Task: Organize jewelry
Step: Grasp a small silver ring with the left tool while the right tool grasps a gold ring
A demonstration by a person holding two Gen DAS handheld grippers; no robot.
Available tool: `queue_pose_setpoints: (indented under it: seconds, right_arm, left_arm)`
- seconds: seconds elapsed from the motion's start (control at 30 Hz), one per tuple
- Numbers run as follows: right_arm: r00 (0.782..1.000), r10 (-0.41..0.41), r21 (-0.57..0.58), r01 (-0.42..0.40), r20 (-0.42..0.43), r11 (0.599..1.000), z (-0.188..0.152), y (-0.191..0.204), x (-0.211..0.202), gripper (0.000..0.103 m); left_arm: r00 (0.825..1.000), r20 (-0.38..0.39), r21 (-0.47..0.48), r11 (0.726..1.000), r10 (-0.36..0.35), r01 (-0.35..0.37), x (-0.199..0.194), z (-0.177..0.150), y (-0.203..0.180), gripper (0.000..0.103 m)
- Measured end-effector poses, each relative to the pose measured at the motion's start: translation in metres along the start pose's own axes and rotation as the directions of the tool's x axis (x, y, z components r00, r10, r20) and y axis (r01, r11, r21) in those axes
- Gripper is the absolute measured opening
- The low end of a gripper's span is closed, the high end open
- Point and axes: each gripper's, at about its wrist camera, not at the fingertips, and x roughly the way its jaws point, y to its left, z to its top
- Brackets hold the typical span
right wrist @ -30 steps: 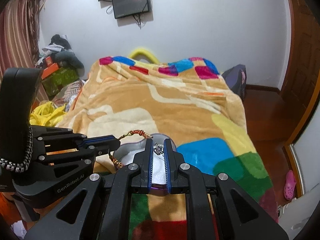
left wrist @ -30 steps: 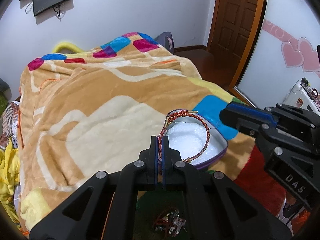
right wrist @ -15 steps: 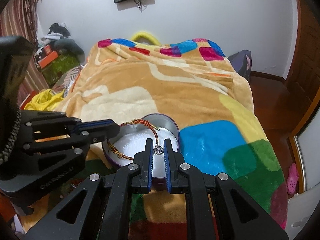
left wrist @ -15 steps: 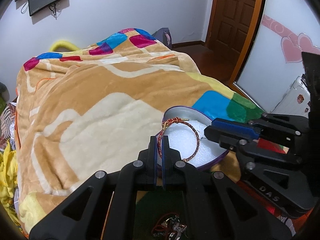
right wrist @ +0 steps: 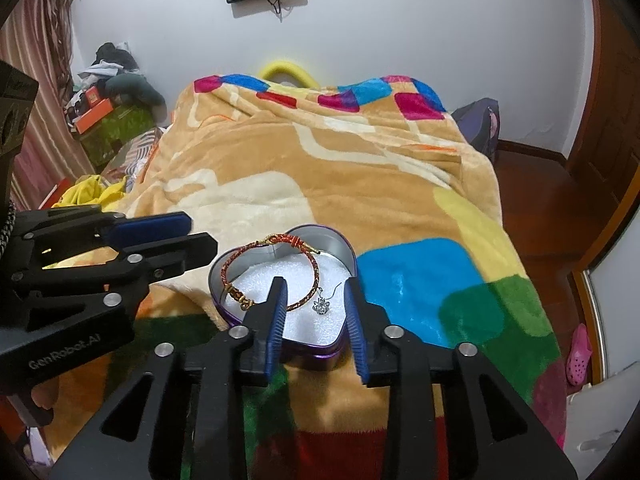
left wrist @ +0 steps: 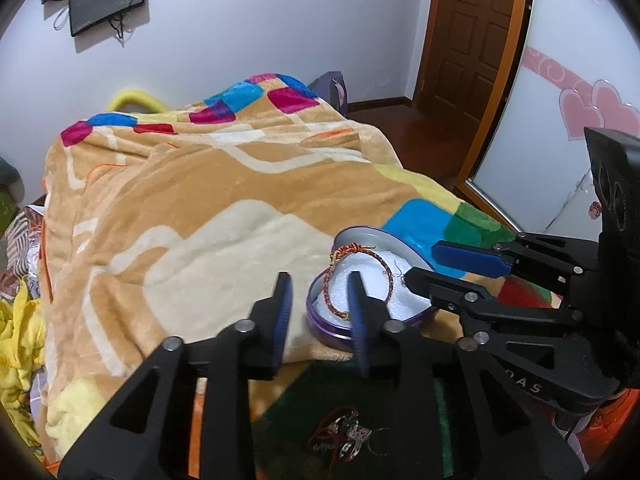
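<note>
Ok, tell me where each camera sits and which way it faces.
Left wrist: on the left claw, looking forward over the bed at the heart-shaped tin; its own open fingers show, the right claw to its right.
Right wrist: on the right claw, facing the same tin; its own open fingers show, the left claw to its left.
Shared: tin, red bracelet, blanket, wall screen.

- There was one tin (right wrist: 347,258), shaped like a heart.
- One red bracelet (right wrist: 276,270) lay in it.
- One silver necklace (right wrist: 322,305) lay in it too.
- There were two grippers, a left gripper (left wrist: 320,304) and a right gripper (right wrist: 316,308).
- One small pile of jewelry (left wrist: 344,436) sat on one blanket (left wrist: 208,208).
</note>
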Motion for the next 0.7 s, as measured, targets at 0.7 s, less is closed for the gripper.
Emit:
queue_pose_setpoints:
  seconds: [0.7]
  right_arm:
    - [0.996, -0.050, -0.033, 0.053, 0.074, 0.998, -0.011, 0.025, -0.049, 0.038]
  left_arm:
    - [1.000, 0.018, -0.026, 0.999, 0.019, -0.018, -0.060, -0.034, 0.015, 0.042]
